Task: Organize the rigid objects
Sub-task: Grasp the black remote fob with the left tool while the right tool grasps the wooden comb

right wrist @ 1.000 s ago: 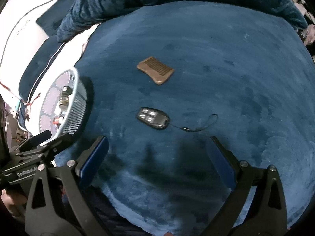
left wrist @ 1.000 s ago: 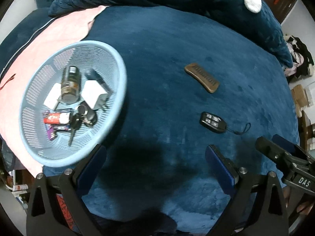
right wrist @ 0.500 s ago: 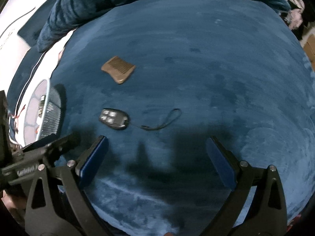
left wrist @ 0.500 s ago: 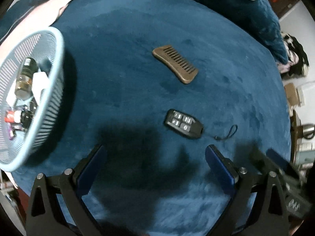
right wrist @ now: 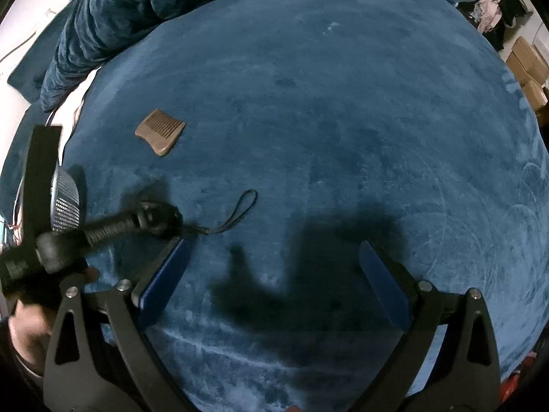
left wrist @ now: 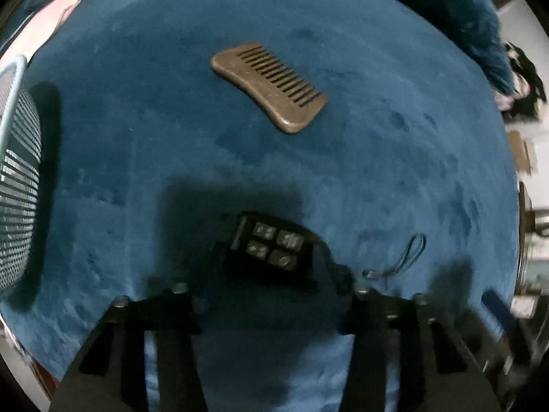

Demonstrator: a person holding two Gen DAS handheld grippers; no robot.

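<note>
A black key fob remote [left wrist: 274, 249] with four buttons and a wrist cord [left wrist: 408, 254] lies on the blue plush blanket. My left gripper [left wrist: 271, 264] is down over it, its jaws narrowed around the fob's sides; the image is blurred, so contact is unclear. In the right wrist view the left gripper [right wrist: 151, 218] sits on the fob, with the cord [right wrist: 240, 213] trailing right. A brown wooden comb [left wrist: 271, 86] lies beyond it and also shows in the right wrist view [right wrist: 160, 135]. My right gripper [right wrist: 271, 274] is open and empty above bare blanket.
A light-blue mesh basket [left wrist: 17, 178] stands at the left edge; it also shows in the right wrist view [right wrist: 65, 202]. A dark blue plush quilt [right wrist: 113, 17] is piled at the back. Cardboard boxes [right wrist: 528, 68] and clothes lie off the bed to the right.
My left gripper has moved right and down from the basket onto the key fob, and its jaws have narrowed around it. My right gripper has drifted right, staying open.
</note>
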